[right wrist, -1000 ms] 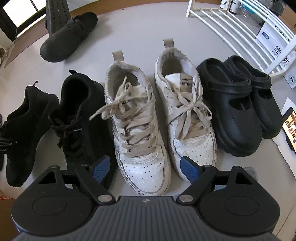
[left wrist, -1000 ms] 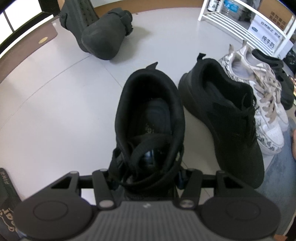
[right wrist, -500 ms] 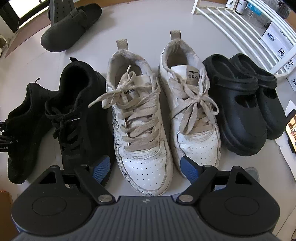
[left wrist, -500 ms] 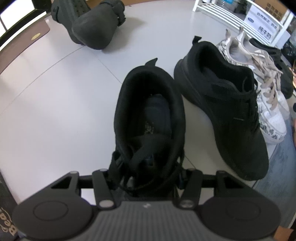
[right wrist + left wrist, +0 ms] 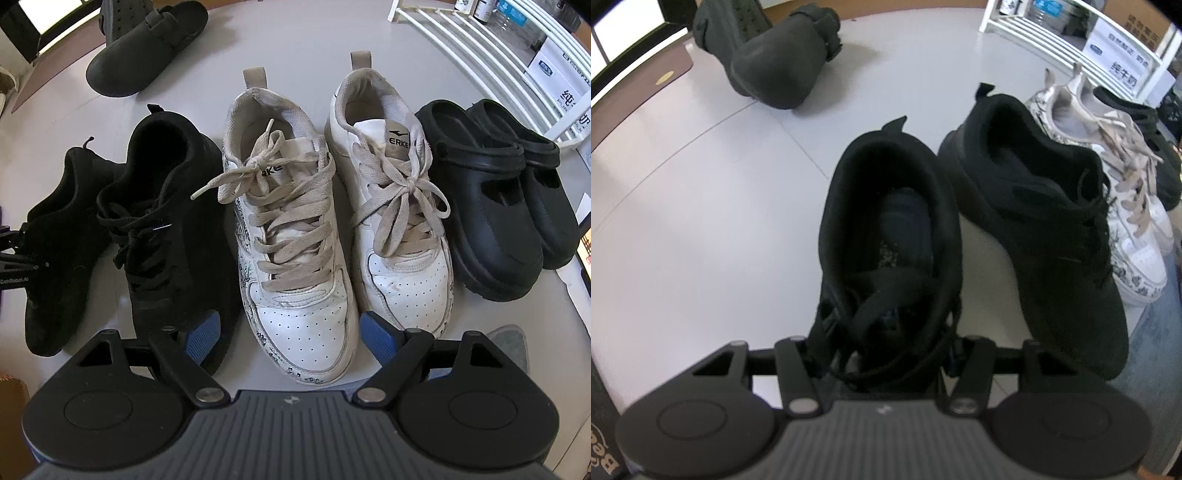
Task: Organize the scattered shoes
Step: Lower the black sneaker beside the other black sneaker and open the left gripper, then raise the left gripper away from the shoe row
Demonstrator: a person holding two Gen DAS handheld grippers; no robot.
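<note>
Below me, the pale grey tiled floor [image 5: 295,40] carries two black suede sneakers [image 5: 173,221], two white laced sneakers [image 5: 295,236], two black rubber clogs [image 5: 491,206] in a row.

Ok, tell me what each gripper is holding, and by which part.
Left gripper holds the black sneaker by its laced front. Right gripper holds nothing.

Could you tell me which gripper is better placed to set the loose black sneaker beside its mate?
Left. The left gripper already clamps the black lace-up sneaker, next to its matching black sneaker; the right gripper hangs open, empty, over the white sneakers.
</note>
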